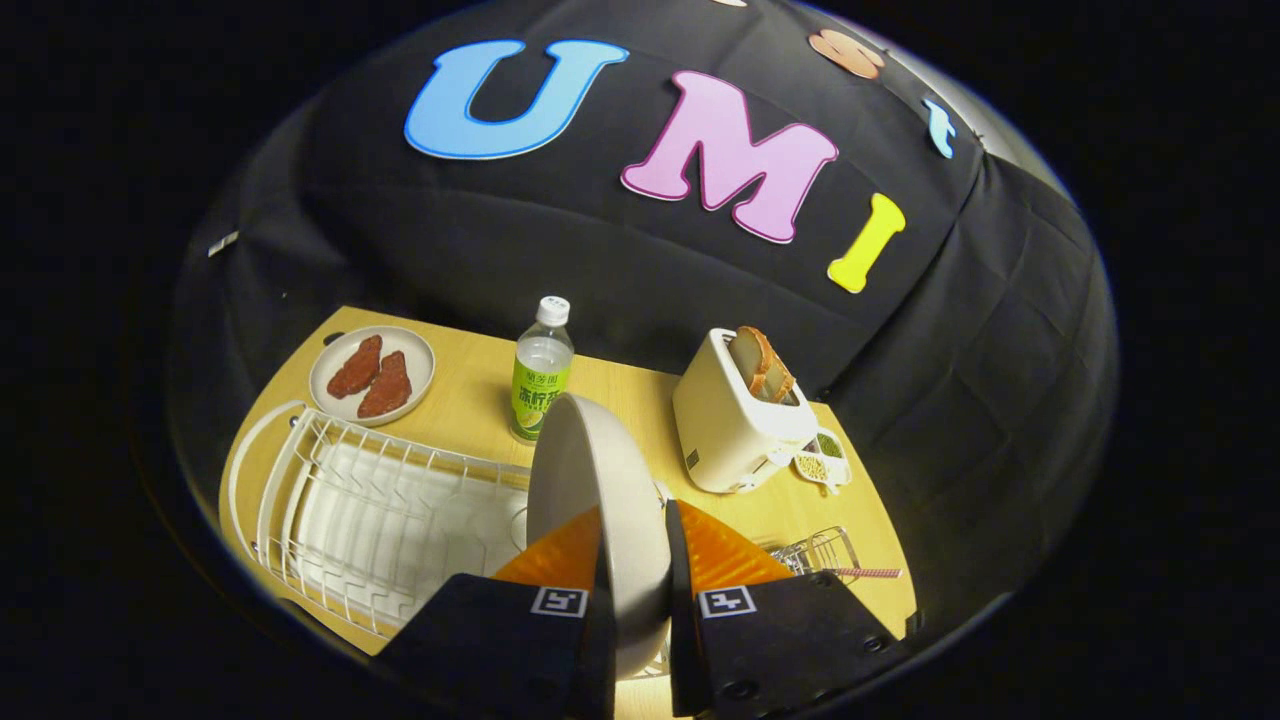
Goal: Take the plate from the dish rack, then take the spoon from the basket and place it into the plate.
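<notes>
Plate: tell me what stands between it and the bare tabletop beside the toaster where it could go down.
The gripper is shut on the plate, held on edge above the dish rack. Nothing visible stands between it and the bare table ahead. The bottle, the toaster and the wire basket flank that patch.

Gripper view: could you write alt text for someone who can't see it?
The hand-held gripper clamps a pale plate on edge between its fingers, above a white dish rack on a wooden table. Beyond stand a bottle, a toaster holding bread, and a plate of meat; a wire basket sits beside the fingers.
</notes>
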`<state>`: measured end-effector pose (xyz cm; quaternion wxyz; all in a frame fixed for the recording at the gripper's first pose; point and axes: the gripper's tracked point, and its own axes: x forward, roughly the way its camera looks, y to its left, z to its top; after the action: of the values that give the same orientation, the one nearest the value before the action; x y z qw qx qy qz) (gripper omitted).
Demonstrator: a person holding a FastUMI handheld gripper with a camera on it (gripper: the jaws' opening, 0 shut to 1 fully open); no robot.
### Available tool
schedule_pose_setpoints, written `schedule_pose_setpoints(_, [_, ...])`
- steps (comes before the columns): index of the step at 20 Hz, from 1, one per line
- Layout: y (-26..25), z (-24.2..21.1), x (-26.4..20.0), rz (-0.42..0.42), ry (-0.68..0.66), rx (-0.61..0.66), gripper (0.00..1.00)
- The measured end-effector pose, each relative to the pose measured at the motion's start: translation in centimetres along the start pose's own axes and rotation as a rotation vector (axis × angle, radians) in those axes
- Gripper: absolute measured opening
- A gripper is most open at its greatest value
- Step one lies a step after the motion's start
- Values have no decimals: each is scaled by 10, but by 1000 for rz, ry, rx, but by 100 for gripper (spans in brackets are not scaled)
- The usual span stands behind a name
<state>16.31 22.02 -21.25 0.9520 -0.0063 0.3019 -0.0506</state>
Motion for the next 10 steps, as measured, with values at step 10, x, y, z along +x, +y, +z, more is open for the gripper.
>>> schedule_pose_setpoints(10, [-66, -9, -61, 221, -11, 215, 26])
